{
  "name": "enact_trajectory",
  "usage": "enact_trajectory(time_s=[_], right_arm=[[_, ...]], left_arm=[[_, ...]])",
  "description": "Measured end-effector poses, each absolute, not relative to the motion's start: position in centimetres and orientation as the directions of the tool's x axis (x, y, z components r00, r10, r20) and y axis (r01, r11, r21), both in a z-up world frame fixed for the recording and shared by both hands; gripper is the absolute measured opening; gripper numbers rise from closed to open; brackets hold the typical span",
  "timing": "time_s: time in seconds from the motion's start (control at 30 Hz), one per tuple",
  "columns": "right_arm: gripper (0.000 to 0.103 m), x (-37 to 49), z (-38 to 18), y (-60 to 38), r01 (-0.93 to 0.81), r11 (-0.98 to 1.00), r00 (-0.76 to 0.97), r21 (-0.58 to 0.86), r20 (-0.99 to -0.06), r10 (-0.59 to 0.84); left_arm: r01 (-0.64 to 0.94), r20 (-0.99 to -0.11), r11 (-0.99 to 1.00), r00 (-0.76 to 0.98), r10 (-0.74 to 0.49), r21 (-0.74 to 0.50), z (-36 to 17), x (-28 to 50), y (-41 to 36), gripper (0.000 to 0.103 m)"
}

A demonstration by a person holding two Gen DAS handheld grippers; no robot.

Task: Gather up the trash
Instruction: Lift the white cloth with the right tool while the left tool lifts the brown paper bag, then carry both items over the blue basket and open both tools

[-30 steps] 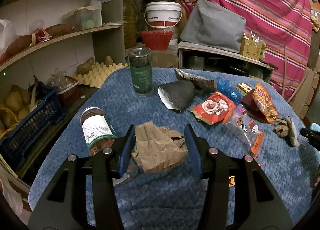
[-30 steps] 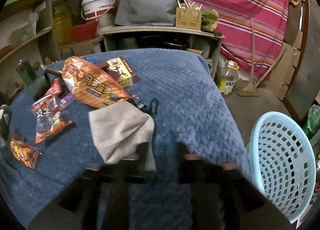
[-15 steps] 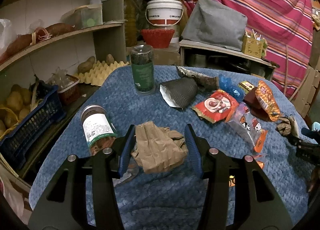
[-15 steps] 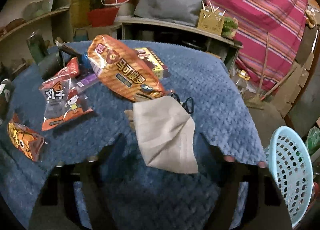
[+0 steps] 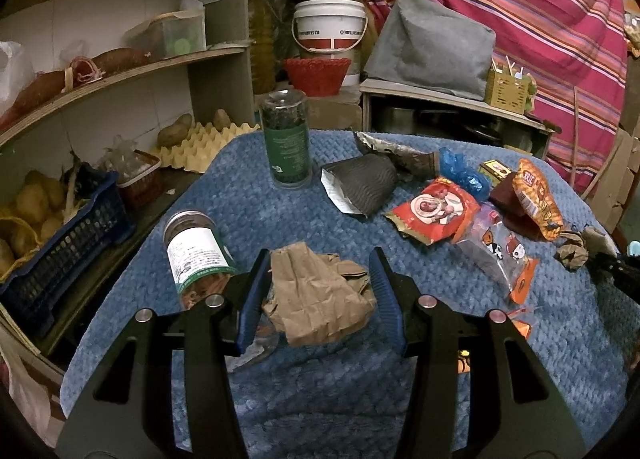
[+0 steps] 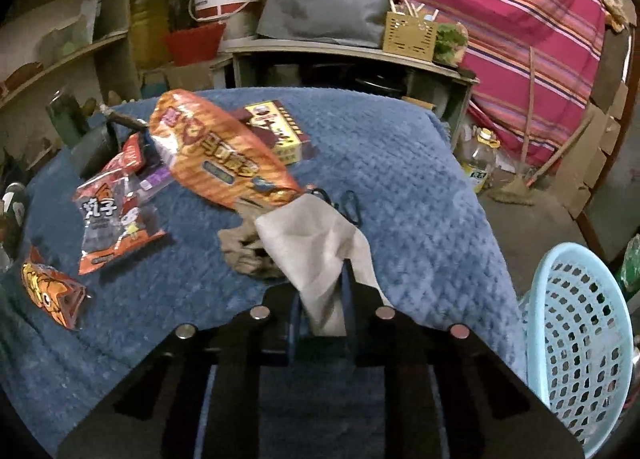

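Cluttered storeroom, shelves of potatoes at upper left, striped pink cloth behind; blue quilted tablecloth (image 5: 256, 195) carries the litter. Step in hand: picking up one piece with my right gripper (image 6: 322, 299). Its jaws are closing, narrow now, with the near end of a grey-white face mask (image 6: 316, 243) pinched between the pads, centre of the right view; the rest of the mask lies on the cloth, just below the orange snack bag (image 6: 216, 155). My left gripper (image 5: 318, 291) sits half open around a crumpled brown paper bag (image 5: 320, 299), lower centre of its view; the left pad seems against the paper, the right just beside it, grip uncertain. Light-blue plastic basket (image 6: 580, 343) stands off the table edge, lower right. Next, I judge: finish the squeeze, lift the mask clear of the crumpled scrap (image 6: 244, 255) beside it, swing right, release over the basket.
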State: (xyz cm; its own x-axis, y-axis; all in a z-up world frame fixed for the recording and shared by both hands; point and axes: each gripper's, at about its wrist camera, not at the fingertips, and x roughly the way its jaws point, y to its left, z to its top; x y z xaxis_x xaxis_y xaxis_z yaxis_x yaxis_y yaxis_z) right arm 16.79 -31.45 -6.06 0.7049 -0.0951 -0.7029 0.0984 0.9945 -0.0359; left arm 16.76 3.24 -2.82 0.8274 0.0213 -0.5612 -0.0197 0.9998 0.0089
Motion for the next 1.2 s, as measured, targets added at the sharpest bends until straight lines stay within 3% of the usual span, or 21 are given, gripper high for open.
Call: enact_trajectory(time_s=[0.8,1.2], right_arm=[[0.014,12.1,-2.1,-36.3,0.070,0.997,0.800,0.044,-0.600,-0.030],[0.014,8.2,-0.2,-40.8,0.079,0.993,0.829,0.091,-0.558,-0.014]], left_arm=[[-0.013,-0.531,1.000,0.847,0.021,0.019,-0.3,15.1,0.7,0.049],[0.083,-0.481,0.996,0.875,-0.061,0.025,2.0,12.7,-7.1,0.049]])
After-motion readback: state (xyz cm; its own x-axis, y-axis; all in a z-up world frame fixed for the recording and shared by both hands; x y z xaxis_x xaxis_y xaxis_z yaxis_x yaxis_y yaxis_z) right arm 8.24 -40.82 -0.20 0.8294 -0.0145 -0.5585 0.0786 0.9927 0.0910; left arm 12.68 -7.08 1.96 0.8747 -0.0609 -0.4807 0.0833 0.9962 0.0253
